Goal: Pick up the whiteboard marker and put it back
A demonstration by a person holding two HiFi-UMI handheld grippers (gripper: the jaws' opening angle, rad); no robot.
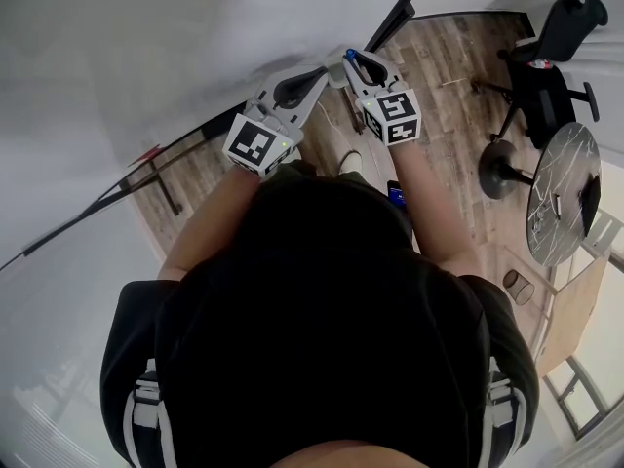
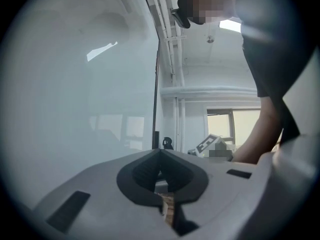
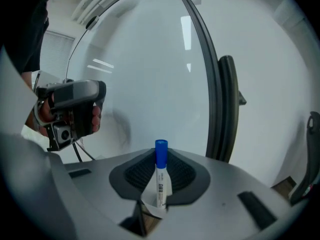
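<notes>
Right claw is clamped on the marker, blue cap outward, close before the board; left claw is pressed together on nothing, also before the board; to put the marker back well, I judge, bring it level along the board's lower rail, seat it fully, then open the claw slowly so it cannot roll off, keeping the left claw clear.

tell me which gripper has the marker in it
The right gripper, clamped on the blue-capped marker; the left gripper has its jaws together with nothing between them.
</notes>
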